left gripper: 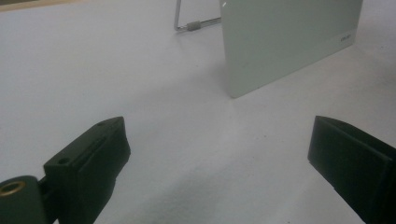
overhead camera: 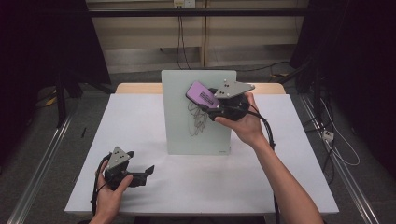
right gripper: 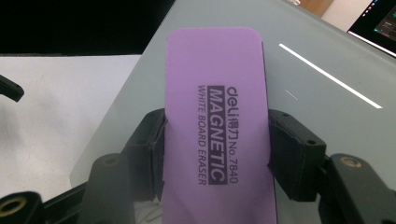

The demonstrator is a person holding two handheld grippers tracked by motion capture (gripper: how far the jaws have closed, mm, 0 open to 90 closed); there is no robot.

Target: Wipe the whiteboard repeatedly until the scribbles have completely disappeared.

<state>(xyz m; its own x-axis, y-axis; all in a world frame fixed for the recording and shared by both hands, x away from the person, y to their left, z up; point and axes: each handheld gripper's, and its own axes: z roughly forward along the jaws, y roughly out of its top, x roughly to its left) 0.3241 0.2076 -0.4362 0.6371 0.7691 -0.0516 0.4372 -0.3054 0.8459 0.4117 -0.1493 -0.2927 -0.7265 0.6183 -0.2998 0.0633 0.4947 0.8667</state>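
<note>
A small white board (overhead camera: 198,121) stands upright on the table's middle, with dark scribbles (overhead camera: 198,119) on its face. My right gripper (overhead camera: 210,100) is shut on a purple magnetic whiteboard eraser (overhead camera: 201,94), held against the board's upper part above the scribbles. In the right gripper view the eraser (right gripper: 217,126) lies flat on the board (right gripper: 327,93), both pads pressing its long sides. My left gripper (overhead camera: 147,171) rests low at the front left of the table, jaws wide apart and nothing between them; its view shows the board's lower corner (left gripper: 280,51) ahead.
The table is covered by a white sheet (overhead camera: 140,130). A wire stand (left gripper: 191,24) props the board from behind. Dark curtains and metal rails flank the table, with cables on the floor at the right.
</note>
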